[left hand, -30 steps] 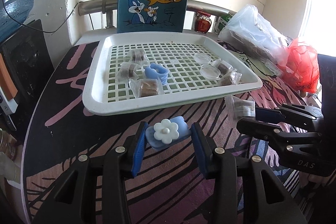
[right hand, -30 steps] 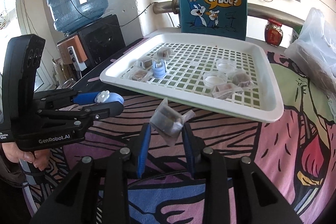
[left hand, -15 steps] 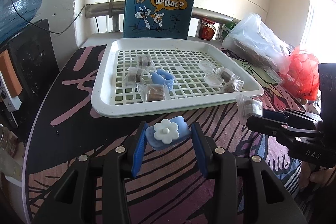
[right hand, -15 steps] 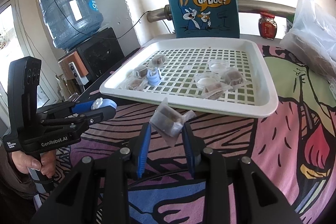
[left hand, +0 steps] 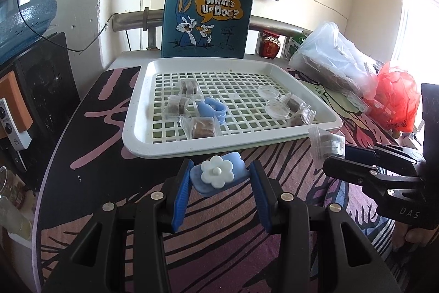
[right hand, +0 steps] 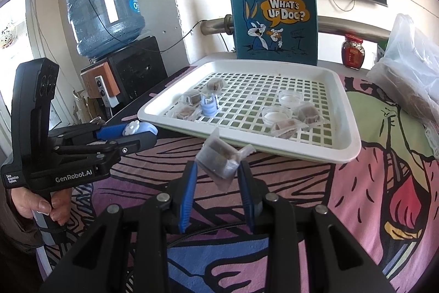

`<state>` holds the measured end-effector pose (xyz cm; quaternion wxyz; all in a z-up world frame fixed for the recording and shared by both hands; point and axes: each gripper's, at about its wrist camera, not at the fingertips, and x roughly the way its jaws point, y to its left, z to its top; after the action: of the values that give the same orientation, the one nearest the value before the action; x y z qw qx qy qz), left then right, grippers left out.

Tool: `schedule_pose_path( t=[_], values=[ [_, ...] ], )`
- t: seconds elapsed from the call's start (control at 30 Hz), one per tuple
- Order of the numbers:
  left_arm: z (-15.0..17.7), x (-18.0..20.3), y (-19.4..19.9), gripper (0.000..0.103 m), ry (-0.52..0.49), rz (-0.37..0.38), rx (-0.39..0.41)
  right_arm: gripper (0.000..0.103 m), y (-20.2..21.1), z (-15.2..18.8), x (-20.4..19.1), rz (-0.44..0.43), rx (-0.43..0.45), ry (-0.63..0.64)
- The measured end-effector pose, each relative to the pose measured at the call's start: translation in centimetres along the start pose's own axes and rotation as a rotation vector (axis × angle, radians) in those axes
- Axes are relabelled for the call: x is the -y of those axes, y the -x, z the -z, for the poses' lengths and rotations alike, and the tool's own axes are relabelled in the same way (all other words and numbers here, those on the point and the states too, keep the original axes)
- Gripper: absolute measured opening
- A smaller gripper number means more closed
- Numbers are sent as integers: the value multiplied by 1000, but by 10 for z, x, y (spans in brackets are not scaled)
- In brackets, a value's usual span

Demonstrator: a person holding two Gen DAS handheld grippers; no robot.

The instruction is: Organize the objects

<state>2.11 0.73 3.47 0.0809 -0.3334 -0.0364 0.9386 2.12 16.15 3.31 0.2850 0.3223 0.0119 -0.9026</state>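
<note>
Left tongs — clamped on a blue clip with a white flower, held above the desk just short of the white slotted tray. Right tongs — pinched narrow on a clear wrapped snack packet, also short of the tray's near rim. In tray: a second blue clip, several wrapped packets, two clear round lids. Behind tray: a teal cartoon tote bag, upright.

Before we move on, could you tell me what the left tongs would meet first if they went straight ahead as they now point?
Probably the near rim of the white tray, just beyond the blue flower piece that the left tongs grip; depth is uncertain.
</note>
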Motion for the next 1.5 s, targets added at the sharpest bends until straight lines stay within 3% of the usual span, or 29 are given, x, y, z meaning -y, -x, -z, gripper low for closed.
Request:
schedule_pose_path(
  t=[1.5],
  values=[
    [0, -1, -2, 41, 6, 5, -3, 30, 0, 0, 3, -2, -3, -14]
  ],
)
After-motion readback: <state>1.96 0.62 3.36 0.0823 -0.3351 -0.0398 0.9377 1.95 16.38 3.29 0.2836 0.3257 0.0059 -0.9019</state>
